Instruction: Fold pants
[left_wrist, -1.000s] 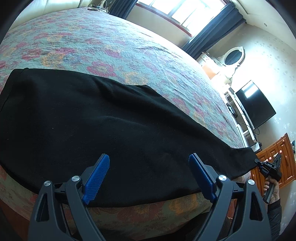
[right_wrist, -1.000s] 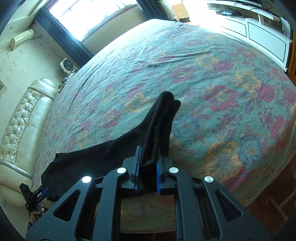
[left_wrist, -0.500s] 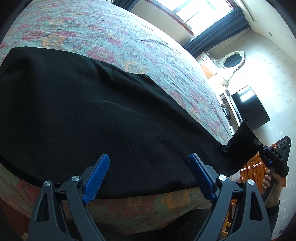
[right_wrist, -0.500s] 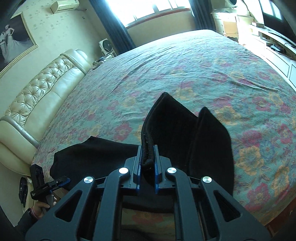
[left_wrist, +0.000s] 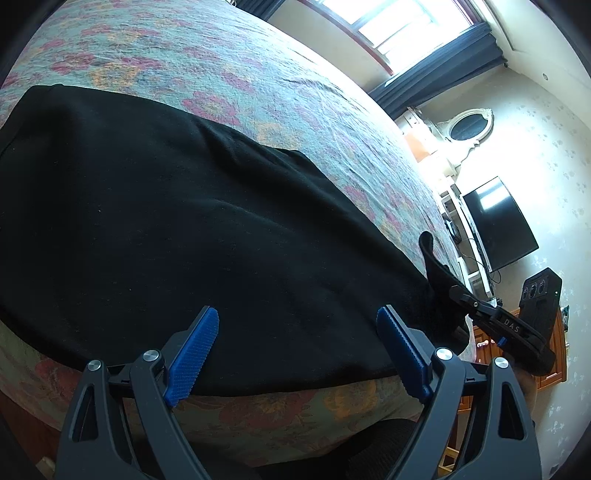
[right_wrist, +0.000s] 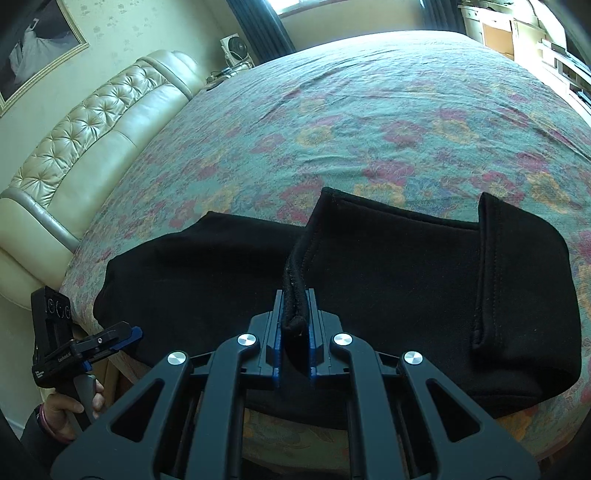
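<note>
Black pants (left_wrist: 192, 229) lie along the near edge of a floral bedspread (left_wrist: 229, 74). My left gripper (left_wrist: 295, 354) hovers open over their near edge, with nothing between its blue pads. My right gripper (right_wrist: 294, 325) is shut on the hem of the pants (right_wrist: 406, 280), whose leg end is lifted and doubled back over the rest of the leg. In the left wrist view the right gripper (left_wrist: 448, 286) shows at the far right, holding the raised cuff. In the right wrist view the left gripper (right_wrist: 129, 334) shows at the lower left, in a hand.
A padded cream headboard (right_wrist: 92, 147) runs along the bed's left side. A television (left_wrist: 498, 225), a white cabinet and an oval mirror (left_wrist: 469, 127) stand past the bed's other end. Curtained windows (left_wrist: 436, 70) are behind. The bed edge drops off just below the pants.
The right gripper has carried the pant-leg end along the bed toward the left gripper, so the leg now lies doubled over itself. The left gripper has stayed open in about the same place.
</note>
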